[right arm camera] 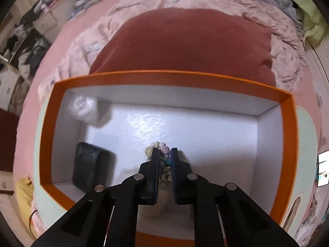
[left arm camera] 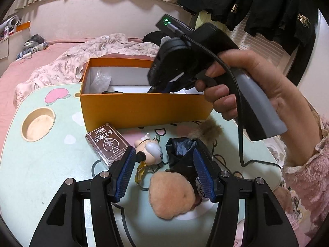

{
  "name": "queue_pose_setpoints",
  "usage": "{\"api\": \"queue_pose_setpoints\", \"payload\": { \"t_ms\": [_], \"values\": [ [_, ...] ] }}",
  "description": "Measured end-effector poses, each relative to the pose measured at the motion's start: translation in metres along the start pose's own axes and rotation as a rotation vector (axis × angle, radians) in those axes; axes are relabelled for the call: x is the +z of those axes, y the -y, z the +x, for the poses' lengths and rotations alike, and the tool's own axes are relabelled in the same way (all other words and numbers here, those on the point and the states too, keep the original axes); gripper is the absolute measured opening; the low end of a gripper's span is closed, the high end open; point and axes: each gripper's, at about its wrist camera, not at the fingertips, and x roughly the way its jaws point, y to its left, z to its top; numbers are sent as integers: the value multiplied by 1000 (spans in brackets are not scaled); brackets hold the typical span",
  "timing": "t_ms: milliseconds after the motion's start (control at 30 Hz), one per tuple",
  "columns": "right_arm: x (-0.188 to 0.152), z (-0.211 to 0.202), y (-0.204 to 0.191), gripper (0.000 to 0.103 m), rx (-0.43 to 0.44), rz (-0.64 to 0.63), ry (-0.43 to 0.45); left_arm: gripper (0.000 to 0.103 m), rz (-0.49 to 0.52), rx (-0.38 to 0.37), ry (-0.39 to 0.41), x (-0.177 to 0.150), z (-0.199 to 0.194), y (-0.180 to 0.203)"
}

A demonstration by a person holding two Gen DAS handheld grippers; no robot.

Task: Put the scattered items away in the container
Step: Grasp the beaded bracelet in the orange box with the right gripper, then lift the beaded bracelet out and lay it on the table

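1. The step in hand looks like the drop-off: the right hand-held gripper [right arm camera: 164,154] points steeply down into the open orange cardboard box with a white inside [right arm camera: 286,123], its jaws closed tight on a small string of pale shell-like beads [right arm camera: 157,146].
2. The beads hang low inside the box, over its white floor; whether they touch it cannot be told. A flat black pouch [right arm camera: 90,164] and a crumpled clear plastic wrap [right arm camera: 84,108] already lie at the box's left end.
3. The left hand-held gripper [left arm camera: 164,160] waits with its jaws half apart and gripping nothing, hovering over the mint-green table [left arm camera: 51,164].
4. Scattered things remain there: a brown boxed deck of cards [left arm camera: 107,144], a small white cartoon figurine [left arm camera: 152,150], a crumpled black plastic bag [left arm camera: 181,150] and a tan plush toy [left arm camera: 172,195].
5. The next move, as I judge it, calls for parting the right jaws so the beads fall clear of the pouch, then lifting straight up past the rim.
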Motion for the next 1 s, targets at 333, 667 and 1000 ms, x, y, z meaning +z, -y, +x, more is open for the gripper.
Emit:
{"api": "queue_pose_setpoints", "payload": {
  "t_ms": [333, 667, 1000],
  "values": [
    [-3, -48, 32, 6, 139, 120, 184, 59, -16, 1, -12, 3, 6, -6],
    [-76, -107, 42, 6, 331, 143, 278, 59, -21, 3, -12, 1, 5, -8],
    [-145, -69, 52, 6, 311, 148, 213, 59, -17, 16, -4, 2, 3, -6]
  ]
}}
